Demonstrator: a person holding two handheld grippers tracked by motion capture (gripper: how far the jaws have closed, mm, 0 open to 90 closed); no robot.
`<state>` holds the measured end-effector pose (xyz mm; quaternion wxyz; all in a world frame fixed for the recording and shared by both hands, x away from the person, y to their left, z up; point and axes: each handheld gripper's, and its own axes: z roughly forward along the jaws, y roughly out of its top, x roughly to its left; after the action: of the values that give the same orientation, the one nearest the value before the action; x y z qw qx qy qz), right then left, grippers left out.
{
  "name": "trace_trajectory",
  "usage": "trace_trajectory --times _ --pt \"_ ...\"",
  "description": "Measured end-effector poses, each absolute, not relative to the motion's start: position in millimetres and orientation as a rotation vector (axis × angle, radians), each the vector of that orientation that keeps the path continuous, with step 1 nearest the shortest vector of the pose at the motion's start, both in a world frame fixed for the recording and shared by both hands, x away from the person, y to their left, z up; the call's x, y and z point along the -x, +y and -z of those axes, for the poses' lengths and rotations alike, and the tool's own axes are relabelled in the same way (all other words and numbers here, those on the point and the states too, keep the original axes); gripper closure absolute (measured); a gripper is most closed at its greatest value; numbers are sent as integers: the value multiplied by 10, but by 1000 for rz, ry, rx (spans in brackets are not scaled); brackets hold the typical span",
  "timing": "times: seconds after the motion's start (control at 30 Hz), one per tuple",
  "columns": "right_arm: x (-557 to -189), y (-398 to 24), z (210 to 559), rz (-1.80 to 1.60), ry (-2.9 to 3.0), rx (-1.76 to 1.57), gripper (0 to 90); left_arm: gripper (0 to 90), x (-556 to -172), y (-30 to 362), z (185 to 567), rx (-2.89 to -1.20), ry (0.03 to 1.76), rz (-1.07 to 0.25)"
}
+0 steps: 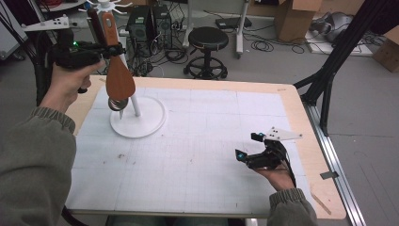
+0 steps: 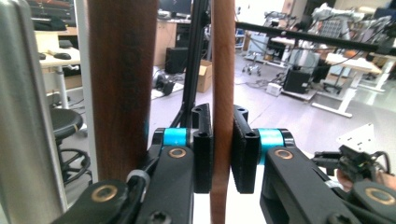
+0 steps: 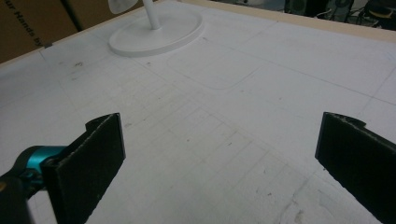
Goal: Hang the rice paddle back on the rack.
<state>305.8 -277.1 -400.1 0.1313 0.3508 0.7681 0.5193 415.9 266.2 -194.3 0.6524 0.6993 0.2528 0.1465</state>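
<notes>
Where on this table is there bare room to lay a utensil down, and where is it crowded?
The white mat is bare between the round stand base and the right gripper, and along its far right edge. It is crowded at the far left: there the left gripper clamps a wooden spatula by the stand, with other utensils hanging close.

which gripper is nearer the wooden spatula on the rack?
Left. The left gripper has its jaws around the wooden spatula handle at the white rack; the right gripper rests open, far across the mat.
</notes>
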Motion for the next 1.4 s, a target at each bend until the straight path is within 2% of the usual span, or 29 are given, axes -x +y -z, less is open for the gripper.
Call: trace_trajectory --times 0.8,1.0,1.4 --pt "-3043 -2761 3978 -1498 2233 -1007 7 662 -3963 2745 1926 -1637 625 -397" --pt "-3042 -2762 3974 -1495 2231 -1008 6 651 -3916 2788 1967 -1650 637 -392" --pt "-3015 -2772 3943 -1479 2223 -999 6 545 -3764 2852 2135 -1688 669 -356"
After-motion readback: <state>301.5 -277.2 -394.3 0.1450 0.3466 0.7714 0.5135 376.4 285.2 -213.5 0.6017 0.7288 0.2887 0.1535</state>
